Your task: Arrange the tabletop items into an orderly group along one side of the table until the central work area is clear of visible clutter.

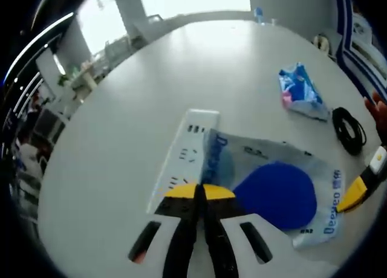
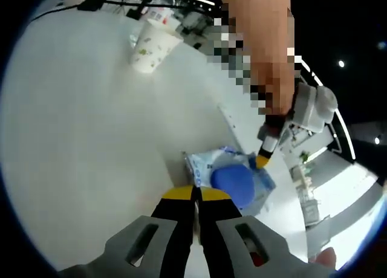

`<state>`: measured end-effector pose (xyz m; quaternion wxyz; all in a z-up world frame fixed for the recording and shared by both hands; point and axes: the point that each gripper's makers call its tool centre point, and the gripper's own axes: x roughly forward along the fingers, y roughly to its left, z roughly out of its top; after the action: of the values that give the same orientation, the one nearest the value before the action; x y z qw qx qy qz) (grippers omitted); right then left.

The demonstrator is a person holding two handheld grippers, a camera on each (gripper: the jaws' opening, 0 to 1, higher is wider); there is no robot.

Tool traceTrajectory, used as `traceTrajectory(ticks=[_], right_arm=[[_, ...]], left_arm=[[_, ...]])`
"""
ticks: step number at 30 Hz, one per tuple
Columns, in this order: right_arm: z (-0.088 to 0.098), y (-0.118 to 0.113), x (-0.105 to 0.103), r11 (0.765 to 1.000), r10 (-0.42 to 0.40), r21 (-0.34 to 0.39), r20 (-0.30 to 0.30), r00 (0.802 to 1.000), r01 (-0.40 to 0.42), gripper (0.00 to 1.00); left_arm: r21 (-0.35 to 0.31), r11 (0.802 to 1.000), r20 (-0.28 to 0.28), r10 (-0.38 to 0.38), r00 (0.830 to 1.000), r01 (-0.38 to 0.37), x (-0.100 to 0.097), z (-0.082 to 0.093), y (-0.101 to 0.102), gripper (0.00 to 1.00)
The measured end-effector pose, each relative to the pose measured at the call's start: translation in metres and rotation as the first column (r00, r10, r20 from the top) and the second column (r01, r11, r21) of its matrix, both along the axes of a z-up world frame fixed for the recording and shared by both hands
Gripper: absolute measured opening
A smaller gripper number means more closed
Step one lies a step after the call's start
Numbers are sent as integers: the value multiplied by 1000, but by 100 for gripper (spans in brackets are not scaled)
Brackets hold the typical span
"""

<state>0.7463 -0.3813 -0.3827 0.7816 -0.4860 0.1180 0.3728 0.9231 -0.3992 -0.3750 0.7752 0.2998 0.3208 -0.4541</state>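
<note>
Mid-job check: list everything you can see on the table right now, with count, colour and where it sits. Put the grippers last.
Table: one, white, round-edged, under everything.
Power strip: one, white, partly under the clear bag, just ahead of the left gripper.
Clear bag: one, see-through with blue print, holding a blue round item, lying over the strip's end.
Snack packet: one, blue and white with a pink spot, beyond the bag.
Cable coil: one, black, beside the packet near the table edge.
Paper cup: one, white with small print, far across the table.
Left gripper: fingers closed together at the strip and bag edge.
Right gripper: fingers closed together at the bag edge.
</note>
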Motion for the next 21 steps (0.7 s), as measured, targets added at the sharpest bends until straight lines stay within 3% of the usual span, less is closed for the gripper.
traceTrajectory(ticks=[11,21], right_arm=[[16,0,-6,1000,16,-19,33,999,-16,2],[32,-10,-17,998,24,-57,58,998,-21,2]], left_arm=[[-11,999,3,36,999,-36,-7,20,18,0],[-26,992,-2,122,993,-122,-28,38,52,0]])
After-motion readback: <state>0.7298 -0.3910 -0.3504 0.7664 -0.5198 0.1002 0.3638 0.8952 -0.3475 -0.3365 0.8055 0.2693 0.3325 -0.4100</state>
